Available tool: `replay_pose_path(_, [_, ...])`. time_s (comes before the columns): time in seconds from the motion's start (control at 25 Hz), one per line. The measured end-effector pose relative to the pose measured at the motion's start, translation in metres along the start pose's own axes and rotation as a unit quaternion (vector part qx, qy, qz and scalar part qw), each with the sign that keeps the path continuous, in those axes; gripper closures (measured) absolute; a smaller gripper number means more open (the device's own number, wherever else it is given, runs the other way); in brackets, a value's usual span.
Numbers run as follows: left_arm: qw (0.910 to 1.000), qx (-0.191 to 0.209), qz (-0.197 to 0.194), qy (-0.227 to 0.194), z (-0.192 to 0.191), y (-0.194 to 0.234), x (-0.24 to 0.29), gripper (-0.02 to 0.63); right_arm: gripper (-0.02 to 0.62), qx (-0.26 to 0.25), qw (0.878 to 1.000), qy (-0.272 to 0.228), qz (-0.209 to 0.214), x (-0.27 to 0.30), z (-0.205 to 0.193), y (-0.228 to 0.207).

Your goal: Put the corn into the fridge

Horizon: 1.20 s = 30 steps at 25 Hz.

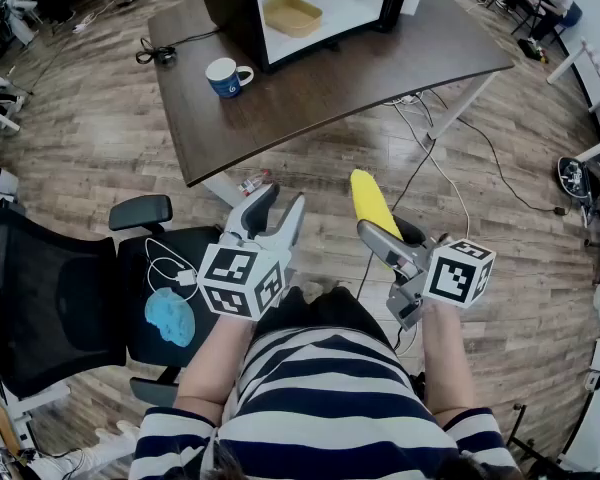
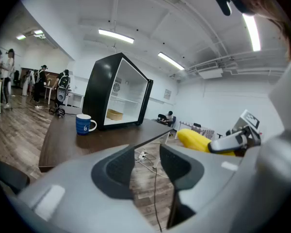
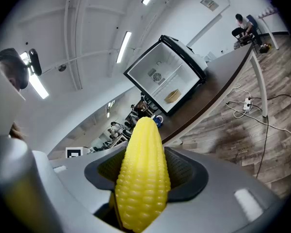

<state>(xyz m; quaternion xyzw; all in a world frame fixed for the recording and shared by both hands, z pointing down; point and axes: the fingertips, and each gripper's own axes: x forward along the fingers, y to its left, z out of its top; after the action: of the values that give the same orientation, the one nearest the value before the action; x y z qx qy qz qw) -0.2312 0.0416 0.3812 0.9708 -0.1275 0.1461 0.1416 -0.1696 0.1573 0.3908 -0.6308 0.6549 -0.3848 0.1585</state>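
A yellow corn cob (image 1: 370, 205) (image 3: 142, 176) (image 2: 199, 141) sticks out forward from my right gripper (image 1: 378, 234) (image 3: 145, 176), whose jaws are shut on it. My left gripper (image 1: 279, 211) (image 2: 148, 166) hangs open beside it, with nothing between its fingers. Both grippers are held over the floor in front of a dark brown table (image 1: 330, 83) (image 2: 68, 140). On that table stands a black mini fridge (image 1: 310, 3) (image 2: 117, 93) (image 3: 167, 76) with its white inside showing and a small tan tray (image 1: 292, 15) (image 2: 114, 114) on its floor.
A blue mug (image 1: 227, 76) (image 2: 85, 124) stands on the table left of the fridge. A black office chair (image 1: 80, 288) with a blue cloth (image 1: 170, 316) and white cable sits at my left. Cables (image 1: 450, 158) lie on the wooden floor under the table's right end.
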Motion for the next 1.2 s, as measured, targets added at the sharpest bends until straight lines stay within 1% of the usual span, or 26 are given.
replay_pose_path(0.24, [0.9999, -0.013, 0.004, 0.001, 0.0, 0.001, 0.003, 0.606, 0.341, -0.01, 1.0, 0.0, -0.006, 0.001, 0.0, -0.002])
replay_pose_path(0.6, [0.9995, -0.03, 0.005, 0.006, -0.001, -0.007, 0.017, 0.606, 0.341, -0.005, 1.0, 0.001, -0.009, -0.003, 0.009, -0.016])
replay_pose_path(0.76, [0.9993, -0.035, 0.009, 0.007, -0.001, -0.006, 0.021, 0.606, 0.341, -0.01, 1.0, 0.007, -0.012, -0.004, 0.01, -0.023])
replay_pose_path(1.0, [0.9991, -0.041, 0.01, 0.01, 0.012, -0.019, 0.044, 0.606, 0.341, -0.017, 1.0, 0.009, -0.009, -0.013, 0.031, -0.04])
replay_pose_path(1.2, [0.999, -0.041, 0.005, 0.017, 0.012, -0.033, 0.061, 0.606, 0.341, -0.01, 1.0, 0.009, -0.003, -0.018, 0.04, -0.055])
